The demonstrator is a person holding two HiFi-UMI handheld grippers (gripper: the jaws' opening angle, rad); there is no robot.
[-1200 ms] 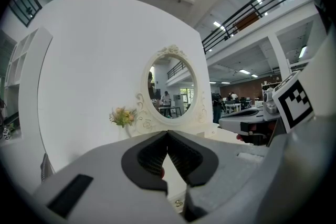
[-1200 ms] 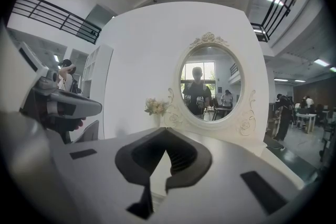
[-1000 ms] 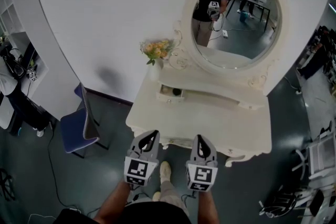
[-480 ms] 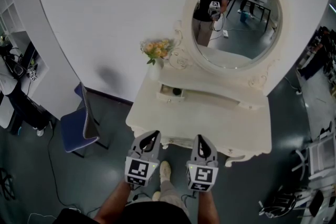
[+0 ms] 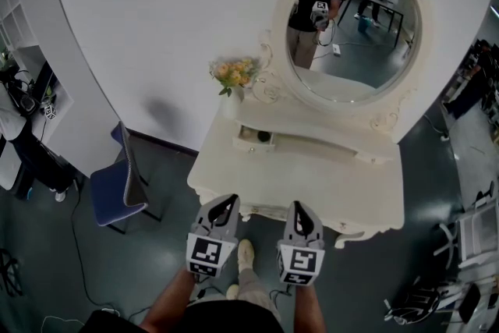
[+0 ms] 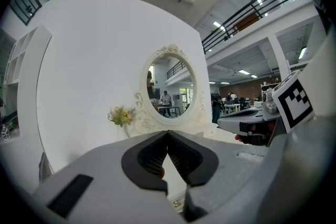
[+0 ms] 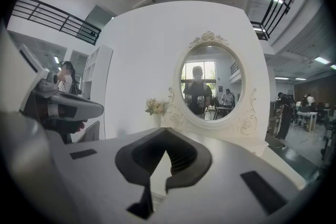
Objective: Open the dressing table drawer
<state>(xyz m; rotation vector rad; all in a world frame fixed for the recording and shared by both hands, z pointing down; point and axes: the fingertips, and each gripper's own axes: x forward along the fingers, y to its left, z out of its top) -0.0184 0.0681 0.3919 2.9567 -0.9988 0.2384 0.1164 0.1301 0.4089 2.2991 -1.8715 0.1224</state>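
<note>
A cream dressing table (image 5: 312, 177) stands against the white wall, with an oval mirror (image 5: 352, 27) at its back. A small upper drawer (image 5: 251, 139) with a dark knob sits on its left rear shelf. The front drawer's face (image 5: 269, 211) shows under the near edge. My left gripper (image 5: 226, 203) and right gripper (image 5: 300, 208) hover side by side just before that edge, both pointing at the table. The left gripper (image 6: 167, 132) and the right gripper (image 7: 166, 130) are shut, with nothing between the jaws. A small brass knob (image 6: 176, 204) shows below the left jaws.
A vase of yellow flowers (image 5: 234, 75) stands at the table's back left corner. A blue chair (image 5: 117, 193) sits to the left on the dark floor, beside a white shelf unit (image 5: 31, 82). Cables and equipment (image 5: 468, 246) lie at the right. The person's feet (image 5: 245, 255) are below the grippers.
</note>
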